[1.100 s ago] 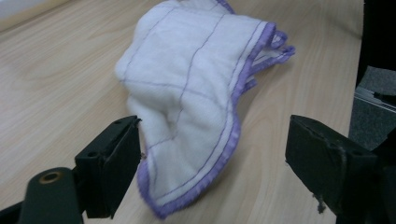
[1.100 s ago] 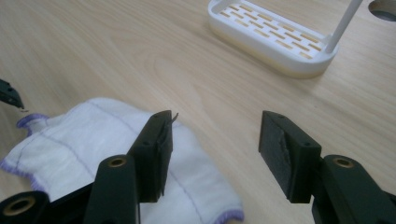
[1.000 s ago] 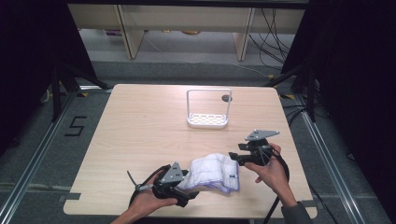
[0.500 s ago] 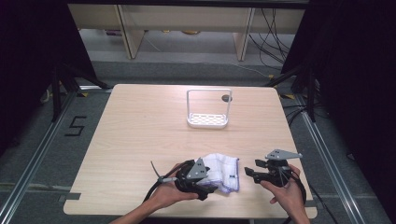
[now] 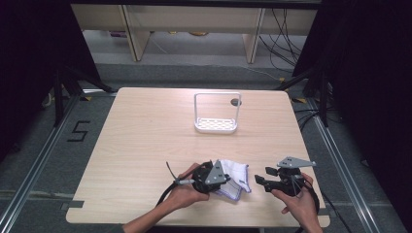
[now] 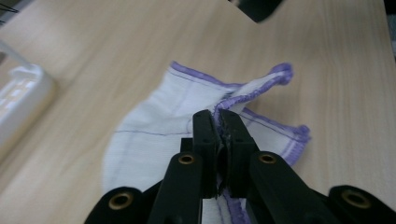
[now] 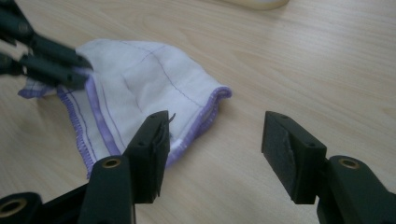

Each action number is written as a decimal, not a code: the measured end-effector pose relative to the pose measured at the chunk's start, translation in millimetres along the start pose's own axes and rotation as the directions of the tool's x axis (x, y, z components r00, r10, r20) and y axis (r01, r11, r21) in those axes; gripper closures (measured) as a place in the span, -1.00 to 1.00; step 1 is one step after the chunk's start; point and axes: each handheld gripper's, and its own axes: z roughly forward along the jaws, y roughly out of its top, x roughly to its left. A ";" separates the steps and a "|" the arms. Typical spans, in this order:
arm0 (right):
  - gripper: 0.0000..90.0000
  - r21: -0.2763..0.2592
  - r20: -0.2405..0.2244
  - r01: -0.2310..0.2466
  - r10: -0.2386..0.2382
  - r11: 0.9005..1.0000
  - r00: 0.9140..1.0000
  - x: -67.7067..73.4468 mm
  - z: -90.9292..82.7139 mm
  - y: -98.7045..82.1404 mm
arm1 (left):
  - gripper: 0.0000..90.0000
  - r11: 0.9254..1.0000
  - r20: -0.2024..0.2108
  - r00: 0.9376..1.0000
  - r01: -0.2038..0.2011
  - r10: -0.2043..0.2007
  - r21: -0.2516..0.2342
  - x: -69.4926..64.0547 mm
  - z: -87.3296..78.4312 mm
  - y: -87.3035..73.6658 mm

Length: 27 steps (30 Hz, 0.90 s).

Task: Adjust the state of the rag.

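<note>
Left gripper (image 6: 219, 122) just closed — pinching cloth (image 6: 154, 130), table (image 5: 145, 136)

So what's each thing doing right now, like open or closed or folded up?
Left gripper: fingers shut on the cloth's purple hem; they have just been closing.
Right gripper: fingers open, holding nothing, beside the cloth.
Cloth: crumpled, lying on the table.
White rack: upright, with nothing in it.
</note>
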 end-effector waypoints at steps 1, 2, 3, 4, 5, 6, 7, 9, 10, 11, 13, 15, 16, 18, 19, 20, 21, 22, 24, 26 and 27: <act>-0.05 0.005 -0.001 0.029 -0.029 1.000 1.000 -1.4 -1.5 0.9 | 0.92 0.999 -0.008 1.000 0.030 -0.030 -0.020 5.9 -3.7 1.0; -0.06 -0.002 -0.011 0.046 -0.046 0.999 0.999 3.1 -2.7 0.6 | 0.92 0.997 -0.037 0.997 0.062 -0.064 -0.037 17.9 -10.7 1.5; -0.06 0.002 -0.014 0.049 -0.048 0.999 0.999 6.1 -3.2 0.0 | 0.92 0.997 -0.037 0.997 0.062 -0.064 -0.037 17.9 -10.7 1.5; -0.07 0.007 -0.026 0.060 -0.059 0.998 0.998 11.2 -3.4 -1.2 | 0.92 0.994 -0.046 0.994 0.098 -0.101 -0.048 30.9 -16.2 1.1; -0.07 0.007 -0.026 0.060 -0.059 0.998 0.998 11.2 -3.4 -1.2 | 0.92 0.994 -0.046 0.994 0.098 -0.101 -0.048 30.9 -16.2 1.1; -0.07 0.028 -0.024 0.084 -0.083 0.996 0.996 20.9 -3.5 -3.4 | 0.92 0.991 -0.057 0.991 0.119 -0.122 -0.063 35.2 -17.2 0.6; -0.07 0.028 -0.024 0.084 -0.083 0.996 0.996 20.9 -3.5 -3.4 | 0.92 0.989 -0.062 0.989 0.134 -0.138 -0.067 39.5 -18.2 0.0; -0.08 0.052 -0.056 0.100 -0.097 0.994 0.994 33.9 2.8 -7.9 | 0.92 0.983 -0.060 0.984 0.165 -0.170 -0.081 46.8 -19.4 -1.6; -0.08 0.052 -0.056 0.100 -0.097 0.994 0.994 33.9 2.8 -7.9 | 0.92 0.980 -0.062 0.981 0.178 -0.184 -0.087 50.7 -19.5 -2.5; -0.08 0.064 -0.072 0.099 -0.094 0.993 0.993 41.4 6.9 -9.8 | 0.92 0.979 -0.068 0.979 0.188 -0.194 -0.081 53.9 -20.4 -2.9; -0.07 0.085 -0.096 0.121 -0.113 0.989 0.989 51.4 13.7 -11.7 | 0.91 0.976 -0.067 0.976 0.201 -0.207 -0.086 57.6 -20.3 -3.5; -0.07 0.090 -0.124 0.154 -0.142 0.984 0.982 57.1 21.0 -12.2 | 0.91 0.977 -0.065 0.978 0.189 -0.196 -0.103 61.8 -19.1 -3.5; -0.05 0.082 -0.152 0.148 -0.134 0.986 0.979 60.1 27.3 -12.2 | 0.91 0.973 -0.056 0.974 0.213 -0.219 -0.092 62.4 -19.5 -3.8; -0.08 0.093 -0.142 0.156 -0.142 0.983 0.980 63.5 33.8 -12.3 | 0.91 0.961 -0.054 0.962 0.263 -0.268 -0.089 61.5 -19.7 -4.6; -0.08 0.093 -0.142 0.156 -0.142 0.983 0.980 63.5 33.8 -12.3 | 0.91 0.961 -0.054 0.962 0.263 -0.268 -0.089 61.5 -19.7 -4.6; -0.09 0.106 -0.133 0.180 -0.166 0.978 0.977 67.6 40.9 -12.8 | 0.91 0.967 -0.051 0.969 0.234 -0.240 -0.104 66.9 -18.1 -5.0; -0.10 0.117 -0.134 0.209 -0.193 0.971 0.972 69.6 45.6 -13.2 | 0.91 0.967 -0.051 0.969 0.234 -0.240 -0.104 66.9 -18.1 -5.0; -0.09 0.124 -0.133 0.207 -0.190 0.971 0.973 73.3 50.8 -15.0 | 0.91 0.966 -0.059 0.968 0.236 -0.242 -0.104 68.3 -17.7 -5.7; -0.04 0.147 -0.125 0.235 -0.218 0.961 0.968 75.5 59.2 -16.2 | 0.91 0.965 -0.052 0.968 0.241 -0.247 -0.102 69.4 -17.6 -6.3; 0.05 0.167 -0.126 0.235 -0.215 0.958 0.968 77.0 61.7 -16.3 | 0.91 0.966 -0.053 0.967 0.242 -0.247 -0.094 70.8 -18.1 -6.7; 0.18 0.173 -0.124 0.249 -0.229 0.953 0.965 76.3 62.7 -15.3 | 0.91 0.964 -0.049 0.967 0.245 -0.251 -0.103 71.9 -17.9 -7.6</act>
